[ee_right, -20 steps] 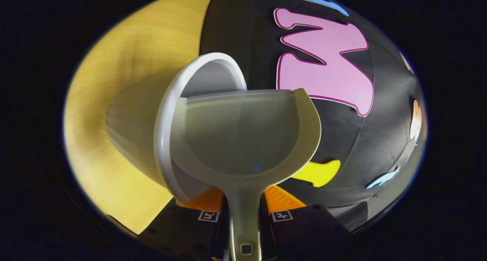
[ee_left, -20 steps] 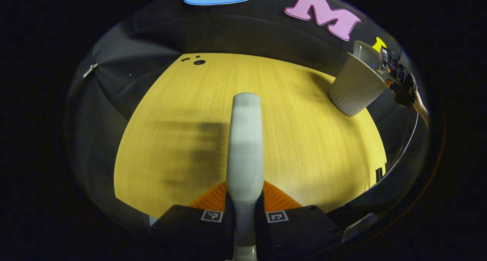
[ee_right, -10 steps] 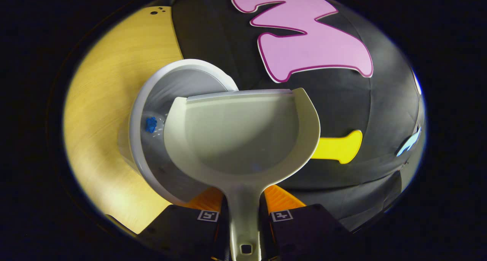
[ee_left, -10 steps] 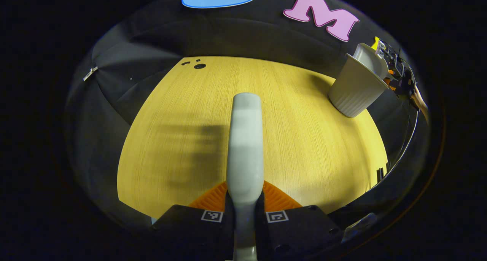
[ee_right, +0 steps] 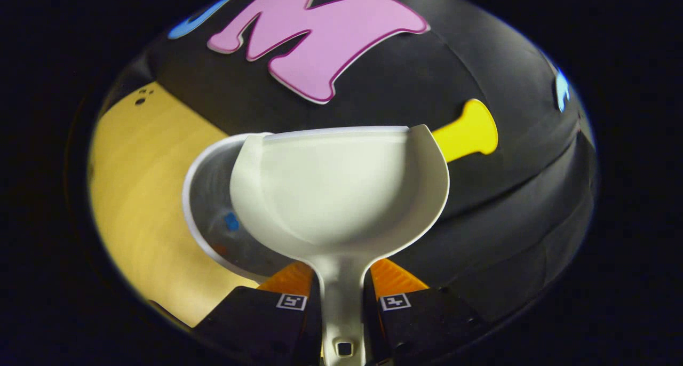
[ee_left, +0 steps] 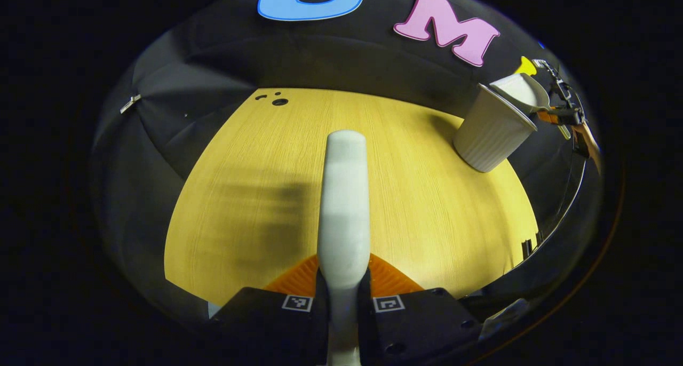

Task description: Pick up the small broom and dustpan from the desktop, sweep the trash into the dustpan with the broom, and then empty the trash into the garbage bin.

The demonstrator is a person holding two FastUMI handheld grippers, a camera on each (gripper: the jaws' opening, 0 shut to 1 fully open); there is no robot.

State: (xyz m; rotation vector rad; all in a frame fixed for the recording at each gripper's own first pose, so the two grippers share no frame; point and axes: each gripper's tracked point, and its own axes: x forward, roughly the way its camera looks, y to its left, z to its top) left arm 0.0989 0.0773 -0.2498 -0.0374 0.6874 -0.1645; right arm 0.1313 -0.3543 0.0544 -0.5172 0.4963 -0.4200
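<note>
Two tools in hand, one per gripper.

Left gripper (ee_left: 342, 294): jaws clamped on the handle of the small broom (ee_left: 344, 195), held out over the counter (ee_left: 256, 206); bristles hidden behind the handle.

Counter: bare wood in the left gripper view, no trash visible on it; small dark holes (ee_left: 276, 100) near the far edge.

Garbage bin (ee_left: 490, 135): pale ribbed tub, standing at the counter's far right, close to the booth's cloth wall.

Right gripper (ee_right: 341, 302): jaws clamped on the handle of the dustpan (ee_right: 336, 190), tipped over the bin's mouth; pan looks empty.

Inside the bin (ee_right: 213, 211): a blue scrap (ee_right: 231, 221) at the bottom.

Progress, as judged: sweeping done, emptying apparently done or near done.

Obstructions: bin rim just beside the pan; wall close behind.
</note>
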